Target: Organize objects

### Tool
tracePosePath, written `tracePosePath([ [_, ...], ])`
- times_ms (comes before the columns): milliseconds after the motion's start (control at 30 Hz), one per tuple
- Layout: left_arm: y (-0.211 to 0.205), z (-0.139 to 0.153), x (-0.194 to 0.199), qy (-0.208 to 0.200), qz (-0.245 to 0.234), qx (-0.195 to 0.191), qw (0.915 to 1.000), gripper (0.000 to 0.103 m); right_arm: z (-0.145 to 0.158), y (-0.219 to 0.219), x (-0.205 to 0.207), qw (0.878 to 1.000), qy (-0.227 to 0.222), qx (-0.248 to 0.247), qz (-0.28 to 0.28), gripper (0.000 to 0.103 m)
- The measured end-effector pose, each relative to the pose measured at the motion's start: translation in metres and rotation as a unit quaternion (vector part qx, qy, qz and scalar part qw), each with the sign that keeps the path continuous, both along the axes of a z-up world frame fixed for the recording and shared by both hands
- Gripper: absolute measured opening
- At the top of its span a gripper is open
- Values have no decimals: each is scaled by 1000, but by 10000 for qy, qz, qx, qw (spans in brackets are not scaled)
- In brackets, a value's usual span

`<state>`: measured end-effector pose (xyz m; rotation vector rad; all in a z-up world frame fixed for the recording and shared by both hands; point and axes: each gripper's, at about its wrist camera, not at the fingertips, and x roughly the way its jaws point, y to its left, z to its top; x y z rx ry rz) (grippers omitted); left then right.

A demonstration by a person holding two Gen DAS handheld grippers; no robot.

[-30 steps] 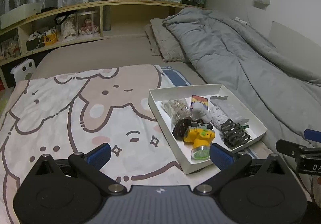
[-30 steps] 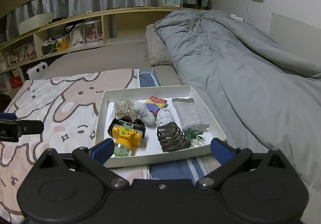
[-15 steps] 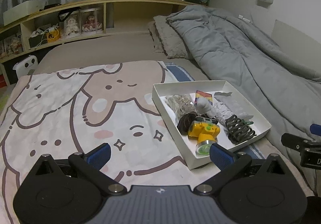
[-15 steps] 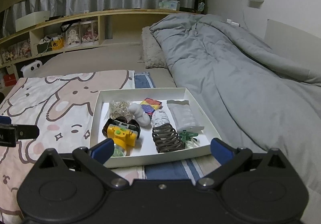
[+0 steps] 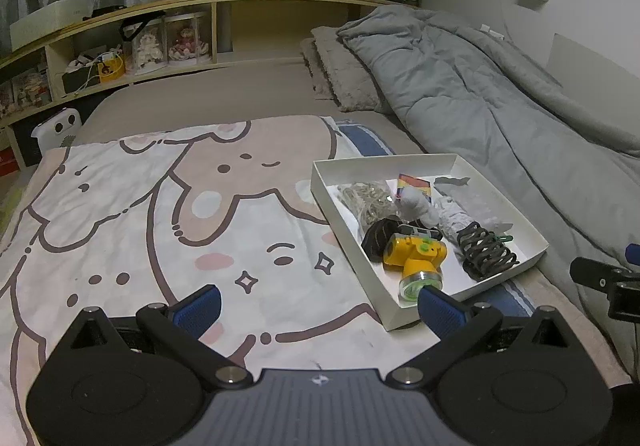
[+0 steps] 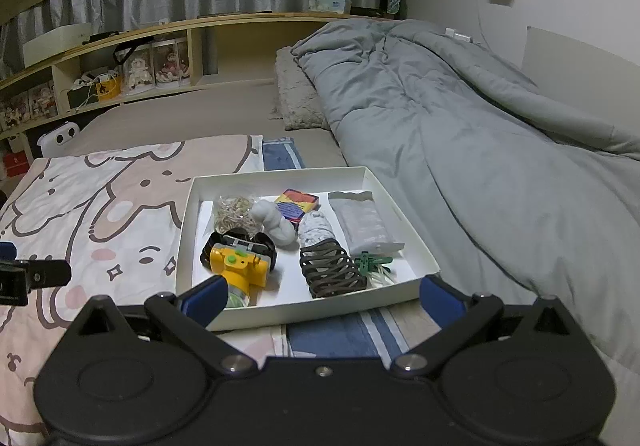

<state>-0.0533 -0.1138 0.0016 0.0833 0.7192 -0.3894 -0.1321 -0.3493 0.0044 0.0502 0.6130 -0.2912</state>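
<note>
A white open box [image 6: 276, 313] [image 5: 390, 316] lies on the bed. In it are a yellow toy camera [image 6: 239, 267] [image 5: 416, 252], a dark claw hair clip [image 6: 330, 268] [image 5: 484, 250], a bag of rubber bands [image 6: 234, 212], a grey roll [image 6: 274, 222], a colourful card [image 6: 298, 204], a grey packet [image 6: 366, 224] and a green clip [image 6: 370, 260]. My right gripper [image 6: 322, 294] is open and empty, just short of the box's near wall. My left gripper [image 5: 318, 304] is open and empty over the cartoon blanket [image 5: 160, 214], left of the box.
A grey duvet [image 6: 480, 134] covers the right side of the bed, with a pillow [image 6: 296, 94] at its head. A wooden shelf [image 5: 168, 42] with dolls and small items runs along the back. The wall [image 6: 572, 6] is at the right.
Both grippers have pulled back and risen a little; the box sits slightly farther in each view. Nothing was grasped or moved.
</note>
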Motion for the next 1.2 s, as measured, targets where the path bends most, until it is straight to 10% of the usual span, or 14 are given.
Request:
tracePosePath([
  [1200, 4, 0, -2, -9, -19, 9, 10000, 103, 0, 1, 1, 10000, 78, -33, -23, 103],
])
